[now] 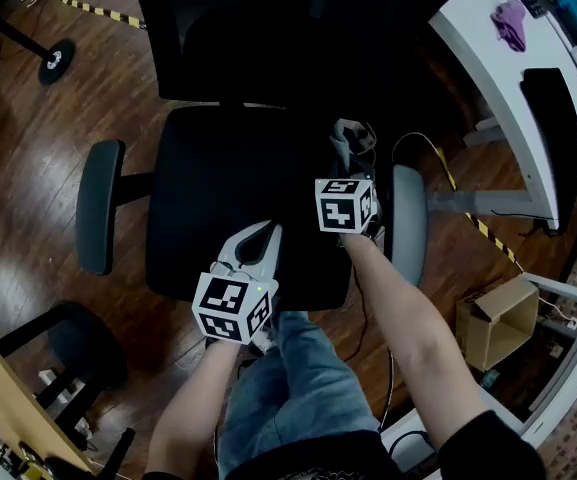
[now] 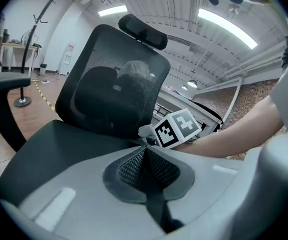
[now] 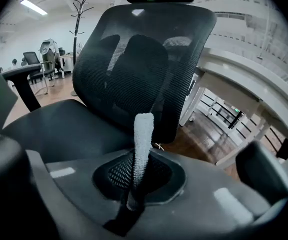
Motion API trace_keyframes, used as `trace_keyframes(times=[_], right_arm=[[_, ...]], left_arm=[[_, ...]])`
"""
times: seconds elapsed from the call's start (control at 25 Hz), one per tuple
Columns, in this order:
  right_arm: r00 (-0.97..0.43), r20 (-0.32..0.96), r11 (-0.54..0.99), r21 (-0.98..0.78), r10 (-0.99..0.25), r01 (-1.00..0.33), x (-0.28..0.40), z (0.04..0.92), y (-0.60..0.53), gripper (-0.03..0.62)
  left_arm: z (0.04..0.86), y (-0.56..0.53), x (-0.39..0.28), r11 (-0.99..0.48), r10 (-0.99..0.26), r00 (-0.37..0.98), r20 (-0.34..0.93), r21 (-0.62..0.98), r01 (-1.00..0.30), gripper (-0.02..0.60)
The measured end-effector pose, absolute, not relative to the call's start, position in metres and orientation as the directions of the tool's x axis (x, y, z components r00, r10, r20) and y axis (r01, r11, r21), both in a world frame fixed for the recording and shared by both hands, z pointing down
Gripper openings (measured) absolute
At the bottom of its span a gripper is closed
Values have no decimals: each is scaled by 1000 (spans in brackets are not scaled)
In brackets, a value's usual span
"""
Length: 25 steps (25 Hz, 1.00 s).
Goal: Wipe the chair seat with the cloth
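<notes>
Centre of the head view: black padded chair seat, black mesh backrest above it, grey padded armrest on the right. Left gripper over the seat's front edge; right gripper, gripping a white textured cloth, at the right edge beside that armrest.

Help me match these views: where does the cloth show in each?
Head view: cloth right of centre, at the right tool's tip.
Left gripper view: small pale bit mid-frame, beside the right tool.
Right gripper view: centre, an upright strip pinched in the tool.
Shared landmark: the backrest.
</notes>
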State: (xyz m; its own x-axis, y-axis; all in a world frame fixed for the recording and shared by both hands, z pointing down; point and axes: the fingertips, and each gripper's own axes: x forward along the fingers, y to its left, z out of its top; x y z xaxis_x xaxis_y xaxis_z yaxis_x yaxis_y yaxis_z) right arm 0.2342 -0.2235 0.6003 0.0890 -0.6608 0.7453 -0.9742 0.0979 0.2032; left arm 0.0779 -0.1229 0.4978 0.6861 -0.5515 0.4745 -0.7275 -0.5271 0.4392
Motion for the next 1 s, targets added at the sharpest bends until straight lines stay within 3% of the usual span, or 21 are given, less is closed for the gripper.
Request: trace_keyframes(times=[0.4, 1.0], right_arm=[[112, 786, 99, 215, -608, -972, 255, 628, -232, 3], [58, 758, 167, 216, -649, -962, 206, 618, -129, 5]], left_arm=[[504, -136, 101, -527, -533, 707, 465, 471, -707, 5], [500, -68, 84, -577, -507, 725, 467, 441, -687, 5]])
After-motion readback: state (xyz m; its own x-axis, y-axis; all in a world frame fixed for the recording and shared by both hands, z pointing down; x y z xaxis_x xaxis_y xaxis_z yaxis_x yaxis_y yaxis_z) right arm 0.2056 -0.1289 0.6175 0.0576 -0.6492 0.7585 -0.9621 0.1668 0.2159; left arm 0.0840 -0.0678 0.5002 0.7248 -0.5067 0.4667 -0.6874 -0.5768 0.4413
